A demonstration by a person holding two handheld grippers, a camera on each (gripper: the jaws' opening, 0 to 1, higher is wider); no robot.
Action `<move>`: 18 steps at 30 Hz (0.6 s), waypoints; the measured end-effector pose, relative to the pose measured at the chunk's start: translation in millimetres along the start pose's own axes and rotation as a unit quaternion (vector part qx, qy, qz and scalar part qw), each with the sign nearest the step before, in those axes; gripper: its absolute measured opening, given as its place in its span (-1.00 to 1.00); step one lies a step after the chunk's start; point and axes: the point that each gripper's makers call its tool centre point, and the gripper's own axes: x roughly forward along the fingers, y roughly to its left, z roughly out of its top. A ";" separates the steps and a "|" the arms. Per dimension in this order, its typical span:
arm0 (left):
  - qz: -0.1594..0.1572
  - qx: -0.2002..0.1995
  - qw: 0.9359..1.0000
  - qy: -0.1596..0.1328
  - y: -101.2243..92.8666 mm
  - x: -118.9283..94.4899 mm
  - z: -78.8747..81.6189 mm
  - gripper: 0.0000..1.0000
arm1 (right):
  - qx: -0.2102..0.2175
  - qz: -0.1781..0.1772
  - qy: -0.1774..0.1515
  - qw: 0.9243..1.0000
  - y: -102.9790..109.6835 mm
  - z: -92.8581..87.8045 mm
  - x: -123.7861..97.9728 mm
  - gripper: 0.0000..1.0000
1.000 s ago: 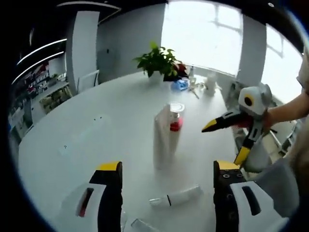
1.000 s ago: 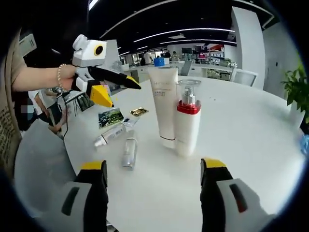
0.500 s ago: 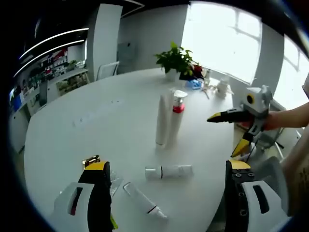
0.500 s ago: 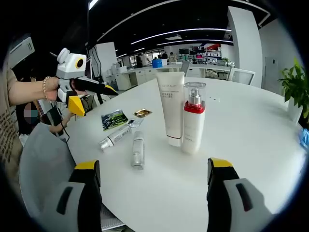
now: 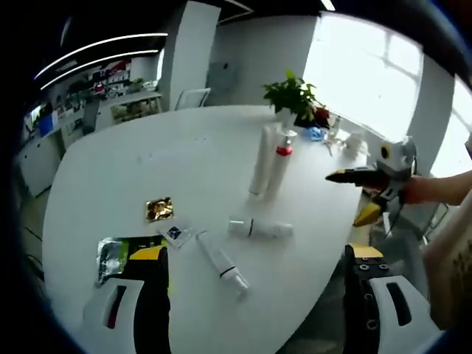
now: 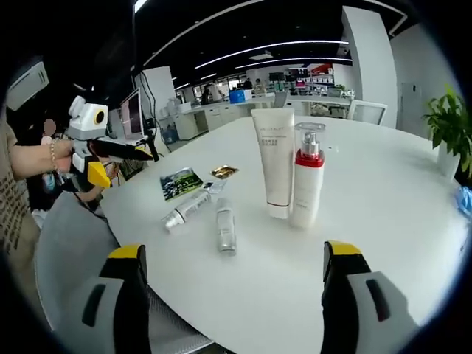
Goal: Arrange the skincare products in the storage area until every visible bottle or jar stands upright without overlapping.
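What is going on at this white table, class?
A person holds a hand-held gripper in each hand, the left and the right, both open and empty, away from the products. On the white table, a white tube and a red-collared pump bottle stand upright, touching. A small bottle and a slim tube lie flat beside some sachets.

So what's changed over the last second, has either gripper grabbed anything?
No grab. Both grippers, the left gripper and right gripper, have backed off from the table, open and empty. The upright tube and pump bottle, and the two lying tubes, stayed put.
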 end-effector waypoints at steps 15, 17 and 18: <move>0.033 -0.036 0.999 0.001 7.4 -46.1 -55.1 0.94 | 0.008 -0.009 0.000 1.000 28.0 -12.3 -0.4 0.99; 0.034 -0.038 0.999 0.002 7.8 -48.9 -60.1 0.94 | 0.010 -0.013 0.002 1.000 29.4 -15.7 -0.6 0.99; 0.035 -0.042 0.999 0.002 7.9 -50.9 -63.3 0.94 | 0.012 -0.014 0.003 1.000 30.3 -16.9 -0.7 0.99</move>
